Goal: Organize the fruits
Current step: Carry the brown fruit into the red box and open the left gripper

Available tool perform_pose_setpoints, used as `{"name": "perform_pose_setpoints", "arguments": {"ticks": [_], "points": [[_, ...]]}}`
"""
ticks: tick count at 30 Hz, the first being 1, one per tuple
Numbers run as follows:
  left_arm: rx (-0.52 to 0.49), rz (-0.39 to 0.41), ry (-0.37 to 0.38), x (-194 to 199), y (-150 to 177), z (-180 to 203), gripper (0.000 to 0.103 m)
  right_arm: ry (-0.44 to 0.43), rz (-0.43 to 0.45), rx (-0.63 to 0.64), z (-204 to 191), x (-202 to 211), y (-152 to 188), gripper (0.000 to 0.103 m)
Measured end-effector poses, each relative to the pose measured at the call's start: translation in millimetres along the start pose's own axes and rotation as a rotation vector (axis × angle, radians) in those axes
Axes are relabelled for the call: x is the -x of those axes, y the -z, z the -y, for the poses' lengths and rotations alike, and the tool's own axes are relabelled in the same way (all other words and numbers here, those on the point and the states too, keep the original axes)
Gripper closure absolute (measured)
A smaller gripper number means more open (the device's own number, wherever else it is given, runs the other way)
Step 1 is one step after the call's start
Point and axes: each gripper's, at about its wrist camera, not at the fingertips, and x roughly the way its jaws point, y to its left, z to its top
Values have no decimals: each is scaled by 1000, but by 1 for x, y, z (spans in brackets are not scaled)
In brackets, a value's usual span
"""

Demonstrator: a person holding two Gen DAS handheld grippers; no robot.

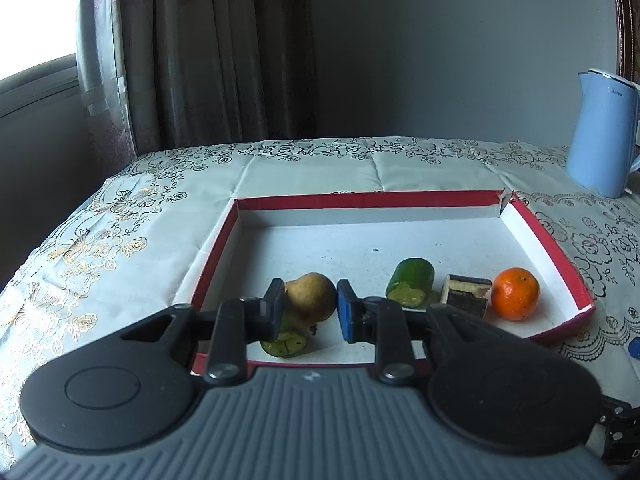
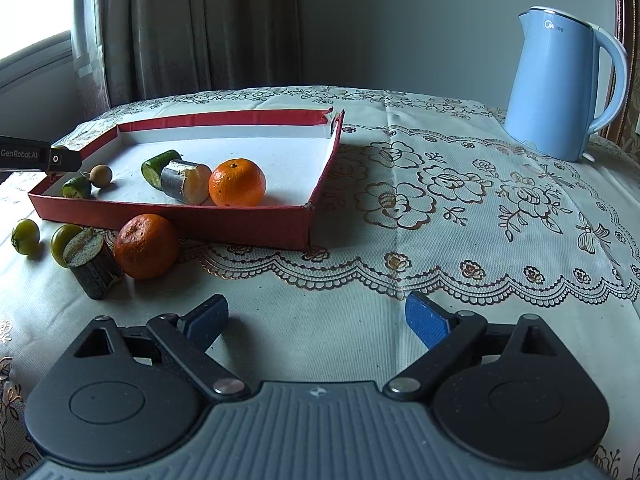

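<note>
Low in the left wrist frame, the left gripper stands released around a small brown fruit inside the red tray; light, round and likely slippery, best pinched across its middle. The right gripper gapes empty.

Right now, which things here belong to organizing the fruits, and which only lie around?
Belonging to the job:
red tray
orange in the tray
small brown fruit between the left gripper jaws
orange on the cloth
two green fruits outside the tray

Only lying around:
blue kettle
tablecloth
curtain
</note>
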Motion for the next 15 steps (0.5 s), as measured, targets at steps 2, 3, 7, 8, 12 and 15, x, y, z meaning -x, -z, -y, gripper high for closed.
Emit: {"name": "perform_pose_setpoints", "arguments": {"ticks": [2,3,7,8,12,15], "points": [[0,-4,-6,-7,-2,2,78,-4,2,-6,1,0,0,7],[2,-8,-5,-9,-3,3,78,-8,4,-10,2,0,0,7],[-1,-18,-7,-18,-5,6,78,-13,7,-16,2,1,0,7],[-1,-24,-8,-21,-5,6,78,-13,7,-17,2,1,0,7],[3,-45,-12,-30,-4,7,78,-18,9,-23,4,0,0,7],[4,-60,-20,-37,-2,7,78,-21,11,-27,5,0,0,7]]}}
